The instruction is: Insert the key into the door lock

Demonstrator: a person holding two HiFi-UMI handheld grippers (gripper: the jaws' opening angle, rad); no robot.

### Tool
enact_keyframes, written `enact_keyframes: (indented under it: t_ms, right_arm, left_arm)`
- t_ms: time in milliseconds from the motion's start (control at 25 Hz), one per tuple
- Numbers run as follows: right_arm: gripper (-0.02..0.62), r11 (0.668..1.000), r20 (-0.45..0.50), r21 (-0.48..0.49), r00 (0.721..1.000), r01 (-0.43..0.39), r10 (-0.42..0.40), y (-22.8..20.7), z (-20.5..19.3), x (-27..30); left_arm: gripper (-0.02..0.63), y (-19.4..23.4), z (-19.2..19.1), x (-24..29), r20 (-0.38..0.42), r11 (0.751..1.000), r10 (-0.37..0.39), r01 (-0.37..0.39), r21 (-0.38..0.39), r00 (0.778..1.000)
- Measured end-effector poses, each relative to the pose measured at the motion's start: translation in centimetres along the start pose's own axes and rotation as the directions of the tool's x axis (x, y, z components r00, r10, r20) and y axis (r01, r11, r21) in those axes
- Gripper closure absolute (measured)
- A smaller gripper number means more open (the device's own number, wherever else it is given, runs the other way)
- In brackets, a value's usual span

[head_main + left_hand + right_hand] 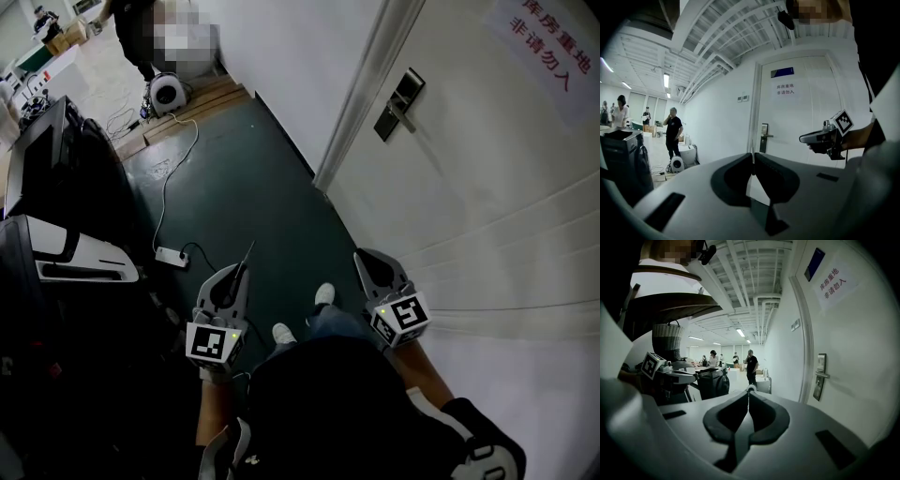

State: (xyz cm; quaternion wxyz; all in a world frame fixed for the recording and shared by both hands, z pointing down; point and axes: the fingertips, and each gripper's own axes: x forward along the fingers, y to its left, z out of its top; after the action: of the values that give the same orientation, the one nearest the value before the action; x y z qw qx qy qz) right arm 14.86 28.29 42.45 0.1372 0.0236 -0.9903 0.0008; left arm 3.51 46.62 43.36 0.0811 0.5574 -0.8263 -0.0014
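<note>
A thin metal key (247,255) sticks out forward from my left gripper (239,273), which is shut on it over the dark green floor. The left gripper view shows the key (753,146) edge-on as a slim blade between the closed jaws of the left gripper (753,155). The door lock (398,103), a dark plate with a lever handle, sits on the white door far ahead to the right, well away from the key. In the gripper views the lock (763,137) (820,376) is also distant. My right gripper (362,256) (749,393) is shut and empty beside the door.
A paper sign (548,42) hangs on the door. A white power strip (170,253) with a cable lies on the floor. Black and white machines (56,187) stand at the left. A person in black (673,131) stands by a round white appliance (169,92).
</note>
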Motion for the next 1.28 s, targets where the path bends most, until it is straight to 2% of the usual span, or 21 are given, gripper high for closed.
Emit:
enact_keyframes:
  t_ms: [320,480,720,840,1000,1080,1280]
  right_arm:
    - [0.578,1.0,-0.002,0.006,1.0,-0.016,0.016,-3.6,0.1,4.2]
    - [0.578,1.0,0.006,0.003,1.0,-0.029,0.029,-7.0,1.1,7.1]
    - [0.578,0.999,0.009,0.022,0.999,-0.034,0.034,-13.2,2.3,10.5]
    - [0.578,0.999,0.009,0.031,0.999,-0.043,0.043,-16.2,2.7,12.0]
    - [0.578,0.998,0.013,0.031,0.998,-0.055,0.055,-20.1,3.0,13.1]
    - [0.578,0.998,0.017,0.037,0.998,-0.056,0.056,-22.2,3.0,13.6]
    - [0.578,0.998,0.03,0.035,0.998,-0.057,0.056,-26.1,3.0,14.3]
  left_arm:
    - [0.578,1.9,-0.5,4.5,-0.041,1.0,0.015,-0.015,-0.005,0.999]
    - [0.578,2.9,0.3,8.9,-0.048,1.0,0.012,-0.011,0.019,0.999]
    - [0.578,4.1,1.7,16.0,-0.065,1.0,0.019,-0.019,0.009,0.998]
    - [0.578,4.4,2.2,19.6,-0.067,0.999,0.023,-0.019,0.048,0.998]
    - [0.578,3.4,3.1,24.1,-0.072,1.0,0.015,-0.014,0.019,0.997]
    - [0.578,2.8,3.5,26.2,-0.078,1.0,0.011,-0.009,0.028,0.997]
    - [0.578,0.8,3.8,30.6,-0.12,1.0,0.005,-0.005,0.006,0.993]
